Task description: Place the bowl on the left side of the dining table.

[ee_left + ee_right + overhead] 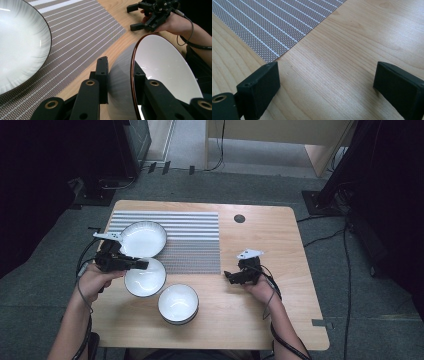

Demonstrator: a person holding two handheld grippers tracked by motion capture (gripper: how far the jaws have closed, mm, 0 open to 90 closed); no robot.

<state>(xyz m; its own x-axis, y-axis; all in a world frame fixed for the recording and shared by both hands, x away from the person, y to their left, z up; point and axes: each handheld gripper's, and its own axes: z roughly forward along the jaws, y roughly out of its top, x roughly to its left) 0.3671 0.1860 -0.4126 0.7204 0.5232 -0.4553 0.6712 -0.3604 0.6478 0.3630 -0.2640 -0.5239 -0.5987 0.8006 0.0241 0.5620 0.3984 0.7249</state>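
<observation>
From the high view, we see our left gripper [142, 265] clamped on the rim of a white ceramic bowl [145, 279] at the left of the wooden table [260, 240], just in front of a wider white bowl [143, 239] that sits on the striped placemat [192, 242]. A third bowl [178, 303] stands on bare wood nearer to us, close beside the held one. Our right gripper [227, 275] rests well apart at the right, past the mat's corner.

In the left gripper view, the jaws pinch the thin bowl wall [120, 85] from both sides, one pad on the ribbed grey outside, one on the glossy white inside, with the dark rim between them. The bowl appears tilted up on edge. We judge it stiff, fairly heavy for a rim pinch, slick with glaze, and breakable, so a hold deep over the rim seems safest.

In the right gripper view, the jaws stand wide apart over bare wood with nothing between them, the placemat corner [272, 53] just ahead.
</observation>
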